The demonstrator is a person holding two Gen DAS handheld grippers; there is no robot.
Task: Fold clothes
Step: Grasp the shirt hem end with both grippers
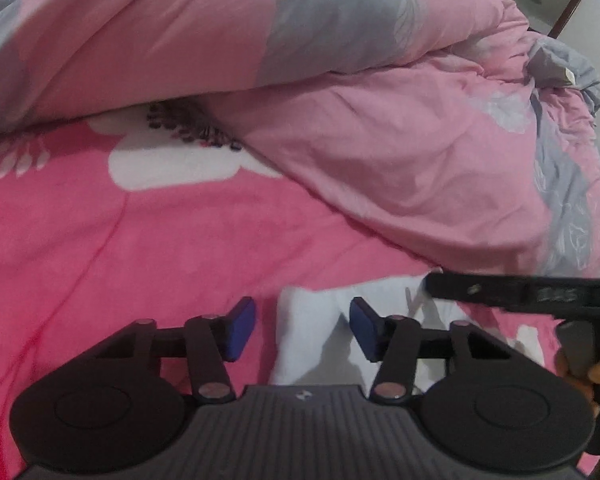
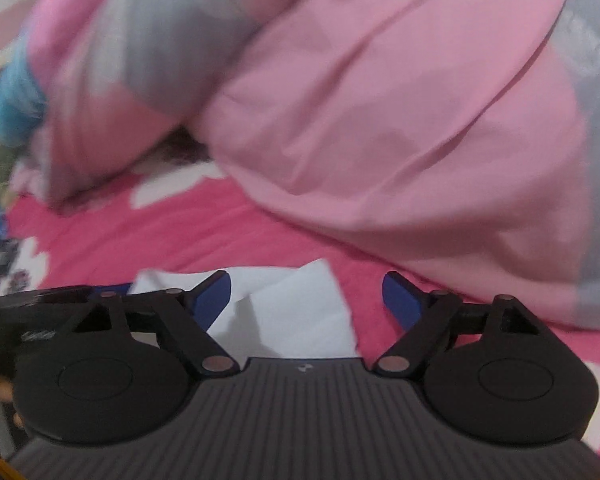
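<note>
- Left wrist view: left gripper (image 1: 302, 330) hangs over the bright pink bedsheet (image 1: 148, 248), jaws partly apart, blue pads (image 1: 242, 330) clear of any cloth.
- The white garment (image 1: 314, 344) lies crumpled on the sheet between and just beyond the jaws; a raised fold sits in the gap, nearer the right-hand pad. No pad presses on it, as far as I can tell.
- The right gripper's black finger (image 1: 512, 292) crosses in from the right, just beyond the jaws, over the garment's far edge. A hand (image 1: 580, 364) shows at the frame's right border.
- A heaped pink and grey duvet (image 1: 340, 100) lies well beyond the jaws.
- Right wrist view, blurred: right gripper (image 2: 307, 300) stands with jaws wide apart, nothing clamped. The white garment (image 2: 296, 312) lies between them, crowding the left-hand pad; a peak of cloth points away from the jaws.
- Judgement: the step is taking hold of the garment by two edges. Best to seat each pad pair on a single layer at a corner, not on the bunched fold.
- Keep the two grips apart so the cloth can be spread flat.
- Risk: pinching the sheet beneath along with the cloth.
</note>
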